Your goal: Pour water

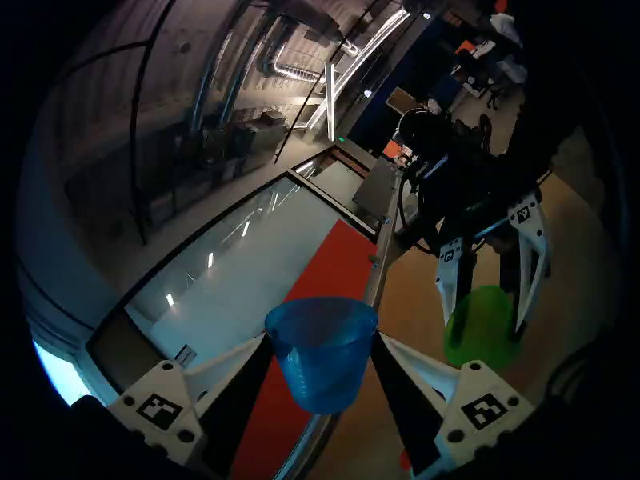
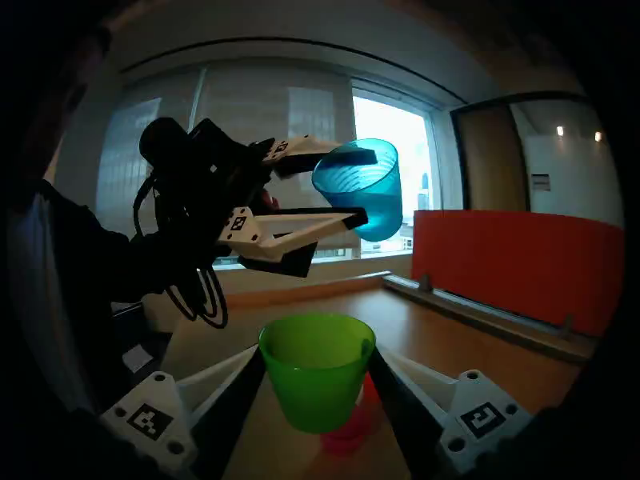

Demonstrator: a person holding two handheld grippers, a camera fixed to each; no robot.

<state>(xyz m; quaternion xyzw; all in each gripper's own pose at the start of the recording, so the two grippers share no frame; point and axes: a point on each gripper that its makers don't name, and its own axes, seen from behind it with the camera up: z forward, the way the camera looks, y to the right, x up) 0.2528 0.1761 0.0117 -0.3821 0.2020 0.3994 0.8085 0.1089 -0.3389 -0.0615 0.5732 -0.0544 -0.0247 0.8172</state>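
Observation:
In the left gripper view, a translucent blue cup (image 1: 322, 360) sits between the white fingers of my left gripper (image 1: 320, 352), which is shut on it. Farther right, my right gripper (image 1: 488, 312) points down and is shut on a green cup (image 1: 480, 328). In the right gripper view the green cup (image 2: 318, 376) stands upright in my right gripper (image 2: 318, 360), just above the table. The left gripper (image 2: 356, 184) holds the blue cup (image 2: 362, 188) tilted in the air, higher up and beyond the green cup. I cannot tell whether either cup holds water.
A red object (image 2: 352, 428) sits on the wooden table (image 2: 464, 336) right under the green cup. An orange-red partition (image 2: 520, 256) with a metal rail runs along the table's far right. A person's dark sleeve (image 2: 96, 264) fills the left. Windows lie behind.

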